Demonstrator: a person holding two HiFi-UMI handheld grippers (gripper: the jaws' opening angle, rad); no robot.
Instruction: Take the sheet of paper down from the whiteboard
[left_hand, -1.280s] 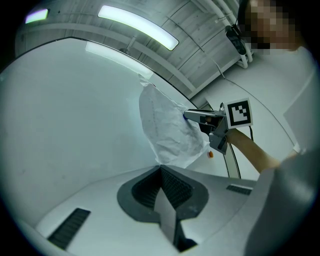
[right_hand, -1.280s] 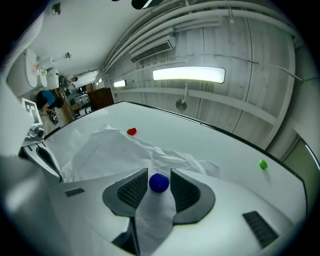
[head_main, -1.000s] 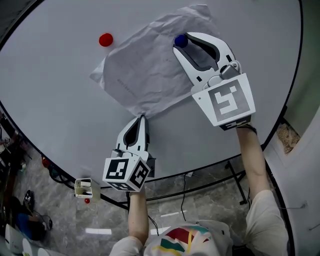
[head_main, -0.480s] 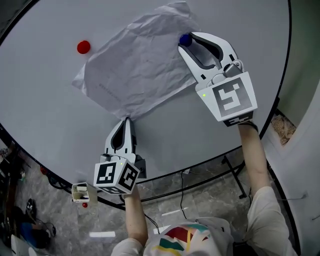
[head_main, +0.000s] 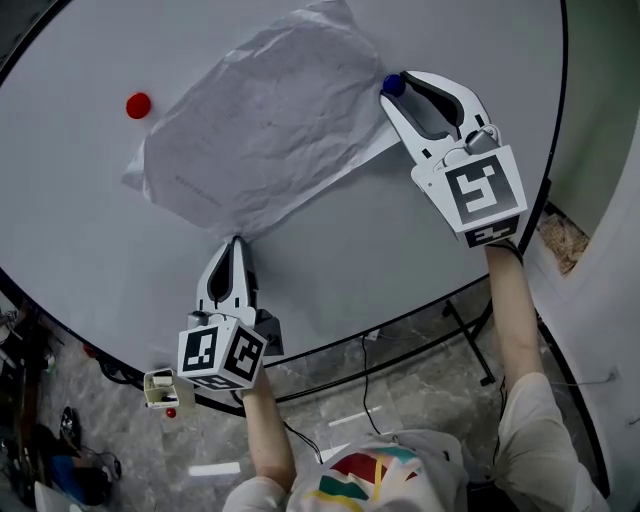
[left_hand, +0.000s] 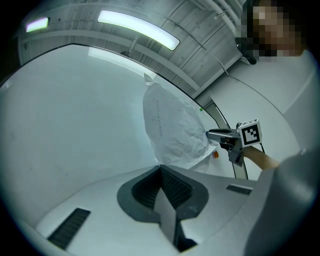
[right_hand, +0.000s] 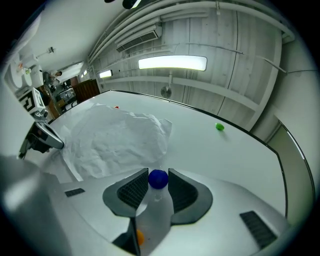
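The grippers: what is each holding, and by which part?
Left gripper pinches the sheet of paper by its bottom corner; right gripper clamps the blue magnet by its sides.

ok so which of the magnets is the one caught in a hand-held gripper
The blue magnet, pinched between the jaws of the right hand-held gripper. The red magnet and the green magnet sit on the whiteboard with nothing holding them.

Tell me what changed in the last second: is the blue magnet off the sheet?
Yes. The right gripper, shut on the blue magnet, drew it rightward off the sheet of paper. The left gripper stays shut on the sheet's lower corner; the red magnet stays on the whiteboard.
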